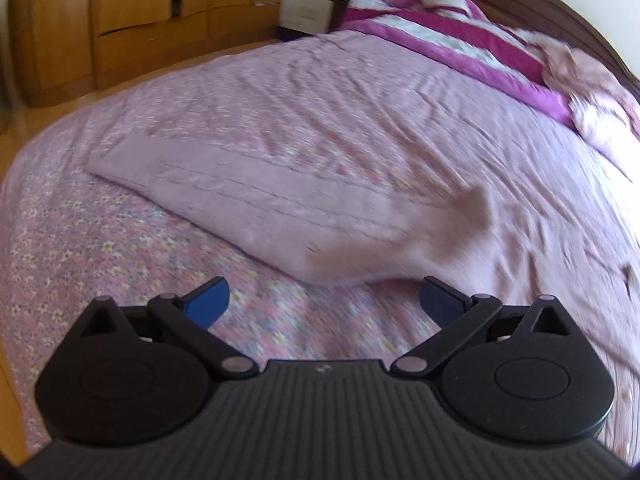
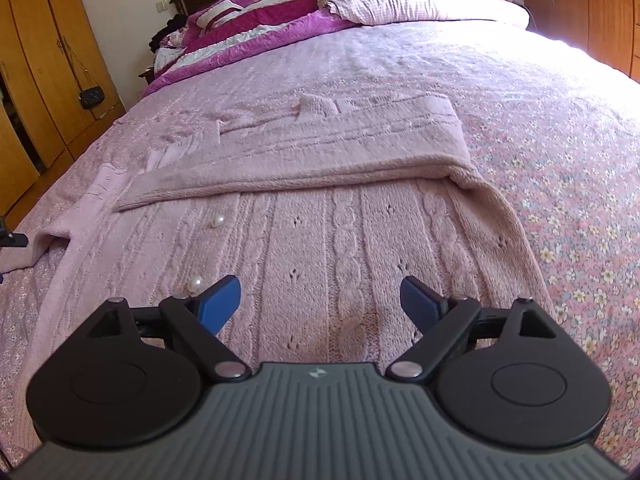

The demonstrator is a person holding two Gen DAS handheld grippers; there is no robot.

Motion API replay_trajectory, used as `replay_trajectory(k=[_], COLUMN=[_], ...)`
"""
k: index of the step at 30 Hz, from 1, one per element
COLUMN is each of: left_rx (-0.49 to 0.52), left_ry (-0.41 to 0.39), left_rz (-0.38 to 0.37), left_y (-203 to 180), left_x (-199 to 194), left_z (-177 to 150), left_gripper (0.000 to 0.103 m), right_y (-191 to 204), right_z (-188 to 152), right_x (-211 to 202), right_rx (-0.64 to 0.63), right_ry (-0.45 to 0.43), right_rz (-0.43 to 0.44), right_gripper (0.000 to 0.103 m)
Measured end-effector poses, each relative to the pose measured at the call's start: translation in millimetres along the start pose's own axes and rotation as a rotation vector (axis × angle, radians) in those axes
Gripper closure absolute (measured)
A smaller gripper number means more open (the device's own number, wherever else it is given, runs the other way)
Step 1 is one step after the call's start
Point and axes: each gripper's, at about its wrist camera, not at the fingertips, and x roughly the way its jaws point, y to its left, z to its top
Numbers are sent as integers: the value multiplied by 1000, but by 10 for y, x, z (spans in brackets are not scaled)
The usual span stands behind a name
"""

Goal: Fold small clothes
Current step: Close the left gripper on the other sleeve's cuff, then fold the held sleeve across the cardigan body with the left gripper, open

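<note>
I held both tongs, left (image 1: 324, 300) and right (image 2: 320, 300), spread and empty over the pink cable-knit cardigan (image 2: 320, 240), half-folded on the floral-covered bed (image 2: 580, 200); soft, limp, best pinched at its hem.

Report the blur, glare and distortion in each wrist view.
Left wrist view: motion-blurred, the pink sweater smeared, bed bulging from the fisheye. Right wrist view: sharp, cable knit and pearl buttons crisp; sunlight blows out the bed's far right edge.
</note>
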Motion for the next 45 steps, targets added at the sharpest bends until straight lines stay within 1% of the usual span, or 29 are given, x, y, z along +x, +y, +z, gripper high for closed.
replay_trajectory(k=[3,5,8,12,17,18,24,25,27,29,31,32,33,34,38,40,45], left_rx=[-38,-70,-127,-136,-135,-142,-268,-272,-248,-199,-119,-97,-100,-113,-99,-98,-76], left_ry=[-17,-5,21,-22,-44,-52,-109,-112,-110,-110,-119,-123,-124,-125,-154,-184,-283], left_rz=[74,89,75,69,54,48,-7,-7,3,32,80,82,57,32,-7,-32,-123], left_y=[141,237,367,403,431,446,591,594,561,497,410,389,398,423,392,366,195], left_x=[173,299,452,524,593,589,672,687,724,736,714,703,691,680,560,449,78], left_z=[68,112,147,155,189,188,252,268,310,328,317,305,293,288,292,308,385], left_gripper=[0,0,0,0,0,0,0,0,1,17,60,72,86,90,93,93,93], right_y=[-7,-8,-2,-10,-2,12,55,54,35,34,42,39,45,45,16,6,-5], right_z=[-16,-16,-23,-31,-62,-69,-89,-82,-77,-82,-88,-97,-97,-96,-92,-89,-99], right_x=[24,55,97,152,201,209,257,257,263,270,274,276,279,280,271,260,234], right_rx=[15,17,12,14,5,0,-37,-32,-10,-7,-15,-19,-20,-19,-6,2,4], right_ry=[-6,0,11,26,22,21,20,18,13,10,8,7,6,5,5,4,6], right_rz=[-5,-4,-10,-23,-22,-23,-35,-36,-32,-32,-36,-38,-39,-39,-30,-25,-19], right_gripper=[12,12,12,12,9,8,6,6,5,5,5,5,5,5,5,5,5])
